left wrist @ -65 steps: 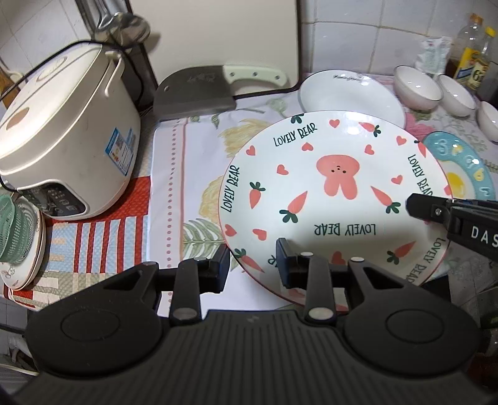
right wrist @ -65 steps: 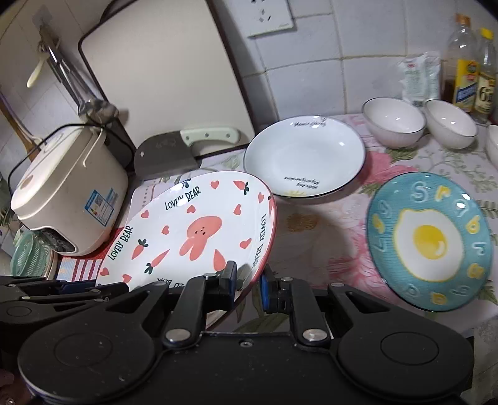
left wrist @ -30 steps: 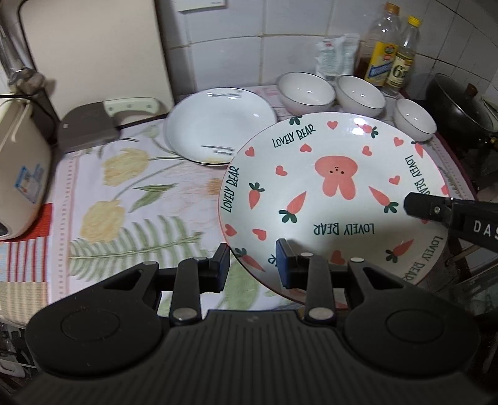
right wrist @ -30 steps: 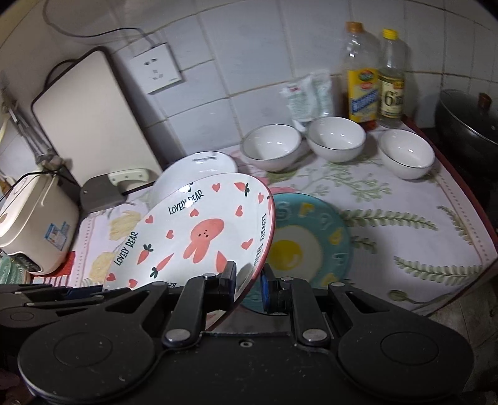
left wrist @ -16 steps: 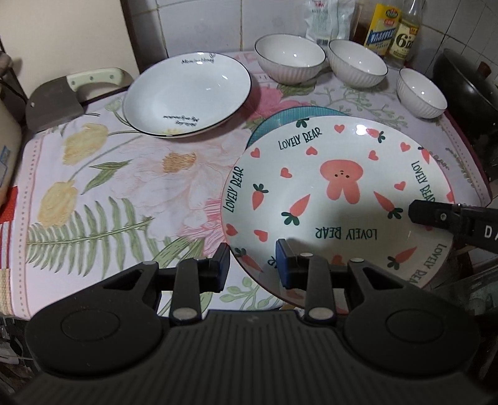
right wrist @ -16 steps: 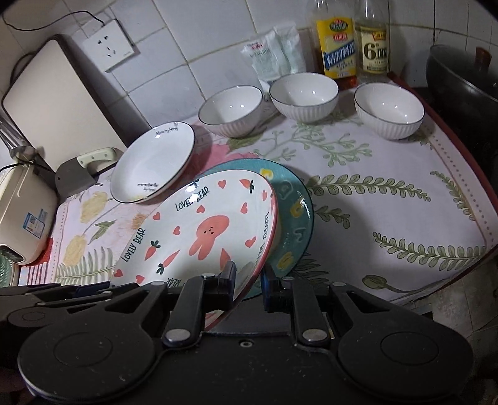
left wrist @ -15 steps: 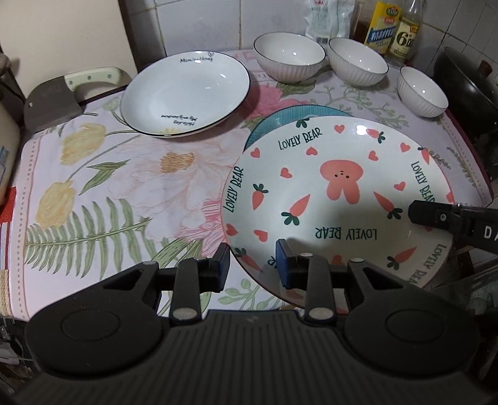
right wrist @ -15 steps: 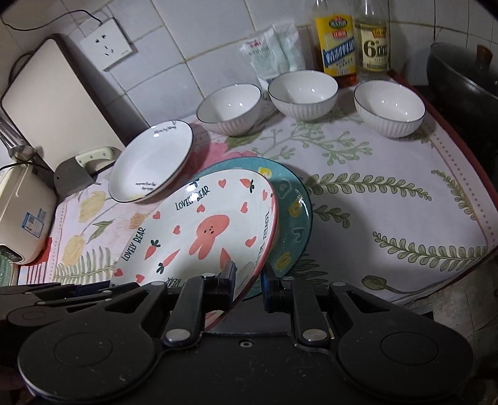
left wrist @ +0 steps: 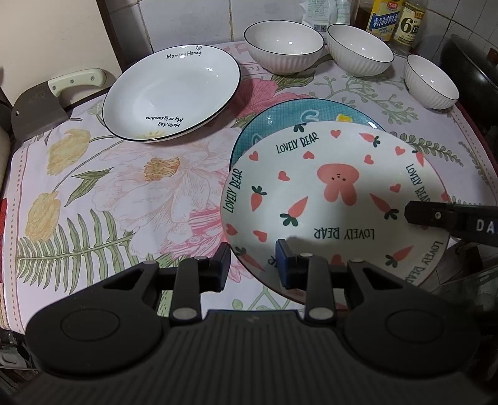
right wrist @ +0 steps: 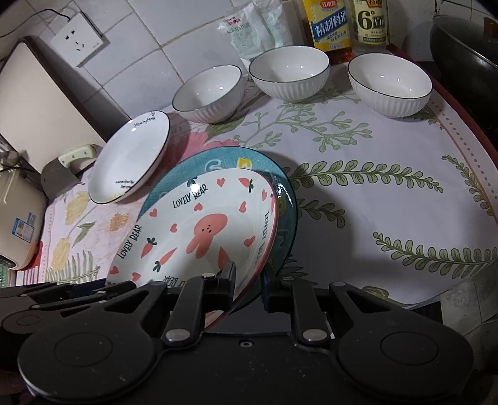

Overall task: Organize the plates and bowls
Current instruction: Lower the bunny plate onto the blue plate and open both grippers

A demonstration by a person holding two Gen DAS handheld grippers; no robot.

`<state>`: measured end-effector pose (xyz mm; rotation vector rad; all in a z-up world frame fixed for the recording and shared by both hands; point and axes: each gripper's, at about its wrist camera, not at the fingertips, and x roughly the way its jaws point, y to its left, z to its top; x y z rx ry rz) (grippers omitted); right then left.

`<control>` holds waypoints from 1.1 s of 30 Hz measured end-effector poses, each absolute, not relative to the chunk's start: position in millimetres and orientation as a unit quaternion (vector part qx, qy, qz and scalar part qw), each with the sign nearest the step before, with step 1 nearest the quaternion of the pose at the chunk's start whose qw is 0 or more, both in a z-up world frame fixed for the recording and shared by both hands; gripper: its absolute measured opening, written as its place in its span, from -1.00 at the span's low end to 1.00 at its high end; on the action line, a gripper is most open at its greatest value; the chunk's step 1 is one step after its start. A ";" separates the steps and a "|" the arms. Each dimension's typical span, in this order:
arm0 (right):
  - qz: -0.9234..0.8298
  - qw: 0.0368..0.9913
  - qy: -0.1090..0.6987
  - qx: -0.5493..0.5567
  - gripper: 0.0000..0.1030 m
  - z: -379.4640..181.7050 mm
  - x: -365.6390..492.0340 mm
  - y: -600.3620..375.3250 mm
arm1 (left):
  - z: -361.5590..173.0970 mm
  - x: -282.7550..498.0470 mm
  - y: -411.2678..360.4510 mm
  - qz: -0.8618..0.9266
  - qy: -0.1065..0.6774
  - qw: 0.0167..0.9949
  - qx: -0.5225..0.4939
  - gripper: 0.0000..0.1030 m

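Left wrist view gives me the flowered tablecloth (left wrist: 130, 187) under everything, with the wok (left wrist: 473, 74) dark at its right edge. On the cloth lies the white plate (left wrist: 171, 93) lettered round its rim, a cleaver (left wrist: 40, 102) beside it at the left, well apart from my load.

I am carrying the bunny plate (left wrist: 330, 199), tilted, right over the blue plate (left wrist: 298, 115), which shows only as a crescent behind its far rim. Whether the two plates touch I cannot tell. My left gripper (left wrist: 253, 264) is clamped on the bunny plate's near rim, one finger over and one under. My right gripper (right wrist: 249, 280) pinches the rim at the opposite side; from the left camera only its black finger (left wrist: 435, 215) reaches in over the plate.

Three white bowls stand along the back: the first bowl (left wrist: 283, 46), the second bowl (left wrist: 359, 50) and the third bowl (left wrist: 431, 81), all clear of the plates. Two bottles (left wrist: 395, 18) stand behind them.

Right wrist view adds what the other lacks: a wall socket (right wrist: 77, 40), a pale board (right wrist: 37, 102) leaning on the tiles, the rice cooker (right wrist: 15, 218) at far left, and the blue plate's right edge poking out beyond the bunny plate.
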<state>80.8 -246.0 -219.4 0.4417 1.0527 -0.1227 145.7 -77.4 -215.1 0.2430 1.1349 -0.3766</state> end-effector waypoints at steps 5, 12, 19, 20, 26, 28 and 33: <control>-0.062 0.841 0.504 0.186 -0.60 -221.0 87.7 -243.3 | -218.0 151.1 -79.3 -0.177 0.542 0.815 0.108 -0.44; -0.072 0.842 0.512 0.157 -0.58 -224.0 96.6 -243.0 | -223.6 160.0 -77.0 -0.184 0.568 0.798 0.081 -0.46; -0.078 0.853 0.507 0.093 -0.39 -230.3 99.8 -230.1 | -231.4 164.8 -70.6 -0.185 0.597 0.780 0.031 -0.46; -0.079 0.855 0.506 0.084 -0.37 -231.9 99.5 -228.1 | -232.4 164.4 -70.2 -0.184 0.598 0.779 0.026 -0.46; -0.084 0.861 0.500 0.044 -0.28 -239.7 100.5 -223.0 | -235.1 162.0 -72.6 -0.181 0.599 0.779 0.024 -0.46; -0.084 0.863 0.498 0.009 -0.25 -240.9 102.7 -216.8 | -235.0 164.1 -72.6 -0.179 0.602 0.778 0.024 -0.46; -0.088 0.863 0.497 -0.011 -0.24 -245.0 108.7 -215.8 | -237.8 170.5 -71.5 -0.171 0.608 0.775 0.013 -0.46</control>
